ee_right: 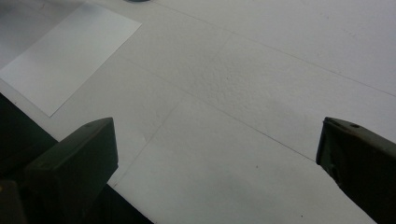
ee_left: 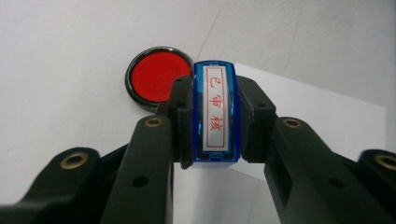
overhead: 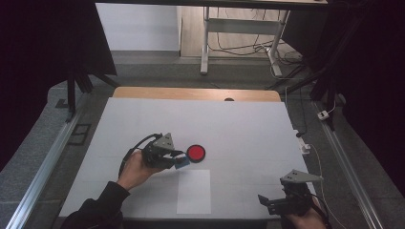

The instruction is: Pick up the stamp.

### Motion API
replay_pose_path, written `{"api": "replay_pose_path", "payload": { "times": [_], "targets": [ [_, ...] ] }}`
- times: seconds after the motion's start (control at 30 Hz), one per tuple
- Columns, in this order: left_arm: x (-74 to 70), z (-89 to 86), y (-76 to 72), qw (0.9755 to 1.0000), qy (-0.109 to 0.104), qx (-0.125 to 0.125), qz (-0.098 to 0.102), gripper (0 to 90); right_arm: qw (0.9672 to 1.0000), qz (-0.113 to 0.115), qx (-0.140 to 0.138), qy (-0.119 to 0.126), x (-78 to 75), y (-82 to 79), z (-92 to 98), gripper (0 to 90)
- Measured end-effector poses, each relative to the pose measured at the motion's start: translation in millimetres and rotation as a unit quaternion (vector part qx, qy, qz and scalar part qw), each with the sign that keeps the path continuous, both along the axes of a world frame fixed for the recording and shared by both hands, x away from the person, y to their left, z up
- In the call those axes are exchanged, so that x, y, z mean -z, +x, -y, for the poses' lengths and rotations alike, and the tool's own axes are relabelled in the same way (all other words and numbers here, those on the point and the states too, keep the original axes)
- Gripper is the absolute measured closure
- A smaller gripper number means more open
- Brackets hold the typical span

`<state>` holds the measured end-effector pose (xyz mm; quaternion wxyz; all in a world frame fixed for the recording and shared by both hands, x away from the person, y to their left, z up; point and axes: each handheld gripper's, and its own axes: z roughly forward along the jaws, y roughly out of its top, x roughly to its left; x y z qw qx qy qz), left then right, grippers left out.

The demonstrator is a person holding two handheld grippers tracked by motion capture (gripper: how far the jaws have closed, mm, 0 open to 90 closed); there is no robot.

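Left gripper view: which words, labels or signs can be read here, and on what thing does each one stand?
"已审核": three red characters, one above another inside a red frame, on the white label of the blue stamp that the left gripper holds.
The red ink pad and the white paper sheet carry no text.

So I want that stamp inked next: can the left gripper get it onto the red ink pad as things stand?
Probably yes. The left gripper holds the blue stamp right beside the open red ink pad, with nothing between them. The right gripper sits far off, jaws open.
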<state>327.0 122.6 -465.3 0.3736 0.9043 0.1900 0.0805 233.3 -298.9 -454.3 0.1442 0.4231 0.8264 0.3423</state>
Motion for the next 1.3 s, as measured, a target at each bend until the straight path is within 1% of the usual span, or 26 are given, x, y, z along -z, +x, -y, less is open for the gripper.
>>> {"api": "replay_pose_path", "payload": {
  "times": [0.17, 0.23, 0.33, 0.4, 0.47, 0.5, 0.57, 0.73, 0.87, 0.93, 1.1, 1.13, 1.3],
  "targets": [
    [-3.5, -0.2, -6.3, 0.9999, -0.013, 0.001, 0.001, 70.1, 1.0, 0.0, -0.001, 0.0, 0.1, 0.1, -0.1, 0.0],
    [-4.8, -0.2, -7.5, 0.9999, -0.016, -0.003, -0.006, 70.1, 1.0, -0.001, -0.002, 0.0, 0.2, 0.1, -0.3, 0.0],
    [-5.8, -0.4, -9.2, 0.9997, -0.023, -0.004, -0.007, 70.1, 1.0, -0.002, -0.004, 0.0, 0.3, 0.3, -0.4, 0.0],
    [-6.7, 0.4, -11.1, 0.9995, -0.031, -0.007, -0.008, 70.1, 1.0, -0.002, -0.004, 0.0, 0.3, 0.3, -0.4, 0.0],
    [-8.5, 0.4, -12.8, 0.9993, -0.037, -0.004, -0.007, 70.0, 1.0, -0.002, -0.004, 0.0, 0.3, 0.3, -0.3, 0.0],
    [-9.2, 1.1, -14.1, 0.9991, -0.042, -0.006, -0.008, 70.0, 1.0, -0.001, -0.004, 0.001, 0.3, 0.3, -0.2, 0.0],
    [-11.1, 2.0, -15.7, 0.9989, -0.046, -0.005, -0.01, 70.0, 1.0, -0.002, -0.004, 0.001, 0.2, 0.2, -0.1, 0.0],
    [-13.0, 4.7, -18.8, 0.9984, -0.055, 0.002, -0.007, 70.0, 1.0, -0.001, -0.003, 0.002, 0.2, 0.3, 0.1, 0.0],
    [-14.0, 7.1, -21.0, 0.9981, -0.061, 0.005, 0.001, 70.0, 1.0, -0.001, -0.003, 0.002, 0.1, 0.4, 0.0, 0.0],
    [-14.9, 7.6, -22.3, 0.9977, -0.067, 0.005, 0.006, 70.1, 1.0, -0.002, -0.003, 0.002, 0.1, 0.5, -0.1, 0.0],
    [-18.3, 8.2, -24.9, 0.9959, -0.091, 0.005, 0.0, 70.0, 1.0, -0.003, -0.003, 0.003, 0.2, 0.4, 0.2, 0.0],
    [-18.9, 8.2, -25.0, 0.9956, -0.093, 0.008, -0.004, 70.0, 1.0, -0.003, -0.003, 0.004, 0.2, 0.4, 0.2, 0.0],
    [-20.5, 9.5, -28.4, 0.9947, -0.102, 0.013, 0.002, 70.0, 1.0, -0.001, -0.006, 0.003, 0.1, 0.3, 0.2, 0.0]
  ]
}}
